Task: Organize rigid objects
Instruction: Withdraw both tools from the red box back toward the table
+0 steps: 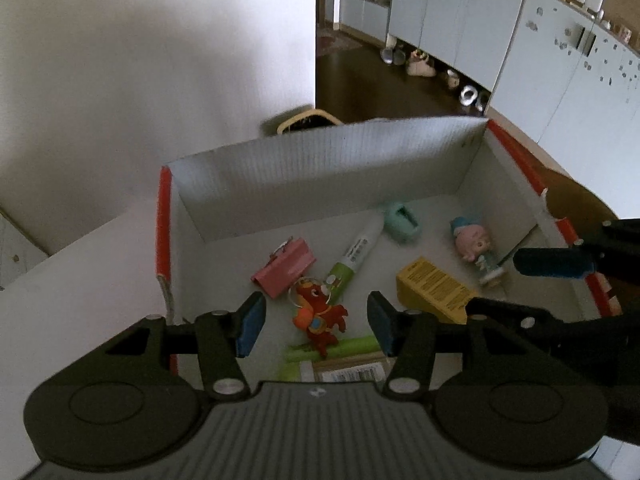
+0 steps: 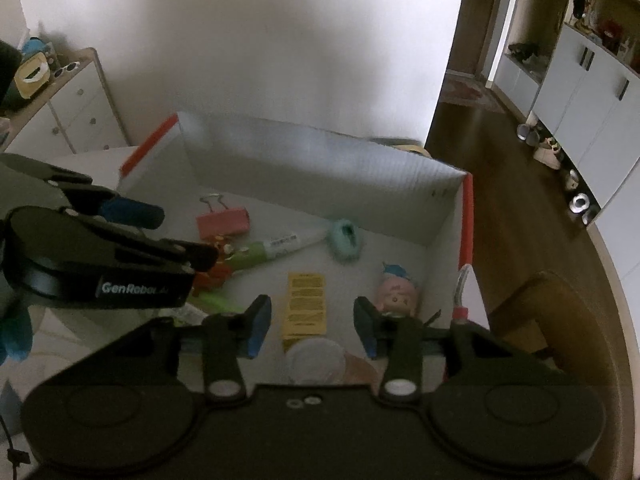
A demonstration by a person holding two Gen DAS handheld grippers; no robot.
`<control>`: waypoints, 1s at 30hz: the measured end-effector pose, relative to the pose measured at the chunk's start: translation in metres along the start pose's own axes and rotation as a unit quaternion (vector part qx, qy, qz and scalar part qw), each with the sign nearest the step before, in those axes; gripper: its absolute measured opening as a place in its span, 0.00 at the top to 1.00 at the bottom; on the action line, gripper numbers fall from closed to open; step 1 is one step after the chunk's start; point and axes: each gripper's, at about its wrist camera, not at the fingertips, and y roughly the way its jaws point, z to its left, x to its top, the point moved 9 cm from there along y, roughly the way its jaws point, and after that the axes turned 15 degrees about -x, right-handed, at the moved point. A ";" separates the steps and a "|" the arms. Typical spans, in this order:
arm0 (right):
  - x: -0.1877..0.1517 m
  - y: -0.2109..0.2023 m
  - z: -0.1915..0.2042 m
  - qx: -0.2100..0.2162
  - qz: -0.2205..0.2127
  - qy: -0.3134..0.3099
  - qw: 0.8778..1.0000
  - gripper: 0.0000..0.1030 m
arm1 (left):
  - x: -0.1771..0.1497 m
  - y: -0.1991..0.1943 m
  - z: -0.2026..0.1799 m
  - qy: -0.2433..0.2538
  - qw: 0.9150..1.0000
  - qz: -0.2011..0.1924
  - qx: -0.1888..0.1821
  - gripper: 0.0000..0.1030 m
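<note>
- Left wrist view: the left hand-held gripper (image 1: pixel 316 326) hangs over the near part of an open cardboard box (image 1: pixel 320 152) with red-edged side walls, which stands on a white worktop (image 1: pixel 80 280).
- Its jaws stand partly apart and grip nothing. No pad touches any object.
- A red cartoon figure keychain (image 1: pixel 320 320) lies on the box floor directly below the gap between the jaws, partly across a green tube (image 1: pixel 352 346).
- A pink binder clip (image 1: pixel 282 270) lies near the left wall of the box. A green-and-white pen-shaped item (image 1: pixel 354 254) lies just beside it, pointing toward the far wall.
- A mint-green fuzzy item (image 1: pixel 402 222) lies at the far end of that pen-shaped item.
- A yellow carton (image 1: pixel 434 290) lies to the right of centre. A pink-faced doll figure (image 1: pixel 474 246) lies beyond it, near the right wall.
- Right wrist view: the right hand-held gripper (image 2: pixel 312 326) hangs over the near right part of the same box. Its jaws stand partly apart and are empty.
- The yellow carton (image 2: pixel 306 300) lies on the floor below the gap between these jaws. A round white lid-like item (image 2: pixel 316 362) lies just nearer than the carton.
- The doll figure (image 2: pixel 396 292) lies beside the right jaw, against the right wall.
- The left hand-held gripper (image 2: pixel 176 236) enters this view from the left, above the keychain.
</note>
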 end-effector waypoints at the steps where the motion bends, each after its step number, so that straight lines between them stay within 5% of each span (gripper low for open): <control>1: 0.000 -0.004 0.000 0.000 -0.003 0.000 1.000 0.55 | 0.000 -0.004 -0.001 -0.001 1.000 -0.004 0.000 0.47; 19: -0.012 -0.075 0.000 0.003 -0.051 0.013 0.999 0.33 | -0.013 -0.067 -0.028 0.011 0.998 -0.062 -0.020 0.46; 23: -0.016 -0.092 -0.001 0.005 -0.064 0.020 0.998 0.27 | -0.018 -0.081 -0.035 0.015 0.997 -0.069 -0.025 0.34; 30: -0.029 -0.124 0.003 0.021 -0.083 0.032 0.996 0.18 | -0.030 -0.108 -0.048 0.022 0.995 -0.088 -0.042 0.34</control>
